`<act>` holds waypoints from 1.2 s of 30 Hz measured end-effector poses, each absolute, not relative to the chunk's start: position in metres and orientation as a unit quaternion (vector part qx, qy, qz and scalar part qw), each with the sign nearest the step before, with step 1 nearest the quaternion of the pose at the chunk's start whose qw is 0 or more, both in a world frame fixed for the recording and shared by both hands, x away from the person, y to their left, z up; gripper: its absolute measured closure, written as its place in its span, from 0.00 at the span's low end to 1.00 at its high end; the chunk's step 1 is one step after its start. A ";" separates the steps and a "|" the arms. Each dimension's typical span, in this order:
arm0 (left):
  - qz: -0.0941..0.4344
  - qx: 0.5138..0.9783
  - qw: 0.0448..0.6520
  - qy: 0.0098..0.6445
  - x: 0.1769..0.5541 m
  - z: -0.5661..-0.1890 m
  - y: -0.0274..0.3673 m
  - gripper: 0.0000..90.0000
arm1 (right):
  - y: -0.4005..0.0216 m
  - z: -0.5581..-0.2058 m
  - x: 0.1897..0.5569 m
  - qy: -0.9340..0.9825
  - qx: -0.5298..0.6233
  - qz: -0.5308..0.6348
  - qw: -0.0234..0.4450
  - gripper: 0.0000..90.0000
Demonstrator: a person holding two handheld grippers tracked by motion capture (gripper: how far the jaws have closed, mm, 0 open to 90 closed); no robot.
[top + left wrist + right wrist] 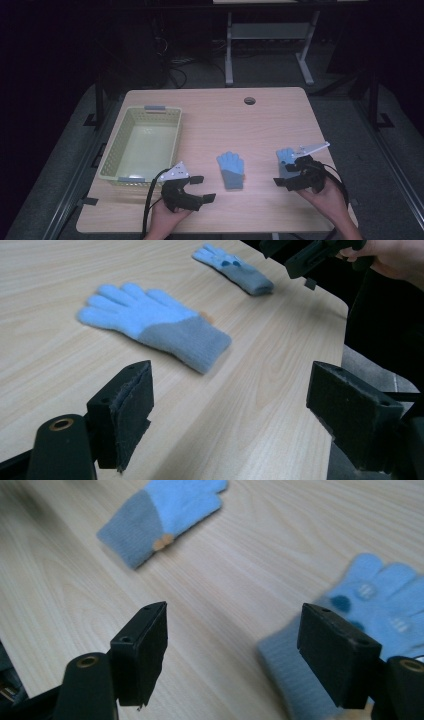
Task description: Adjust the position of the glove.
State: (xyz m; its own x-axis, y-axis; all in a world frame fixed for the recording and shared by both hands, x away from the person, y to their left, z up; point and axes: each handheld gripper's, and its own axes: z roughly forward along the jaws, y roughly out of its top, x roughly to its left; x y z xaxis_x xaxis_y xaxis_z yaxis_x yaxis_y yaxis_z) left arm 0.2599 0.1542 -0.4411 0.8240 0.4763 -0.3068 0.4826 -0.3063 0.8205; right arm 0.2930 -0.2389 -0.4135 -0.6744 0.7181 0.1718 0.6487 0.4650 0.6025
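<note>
Both grippers released, jaws wide. Left gripper (196, 188) near bench (270, 115) front edge. Right gripper (287, 174) partly covering second glove (284, 156), probably not touching. First glove (231, 170) flat mid-bench.

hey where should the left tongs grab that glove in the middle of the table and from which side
Probably the grey cuff of the middle glove. It lies flat, fingers pointing away, cuff toward the person's edge, nearest the open left tongs. Come from the near side, low along the table, and pinch across the cuff's width.
</note>
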 end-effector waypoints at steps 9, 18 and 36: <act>-0.001 0.807 0.510 0.296 0.259 -0.441 0.154 0.21 | -0.252 -0.416 0.316 0.858 0.412 0.303 0.044 0.31; 0.000 0.807 0.511 0.296 0.258 -0.441 0.152 0.21 | -0.267 -0.412 0.327 0.851 0.430 0.298 0.044 0.35; -0.001 0.807 0.511 0.295 0.258 -0.442 0.152 0.21 | -0.270 -0.433 0.356 0.858 0.458 0.230 0.038 0.54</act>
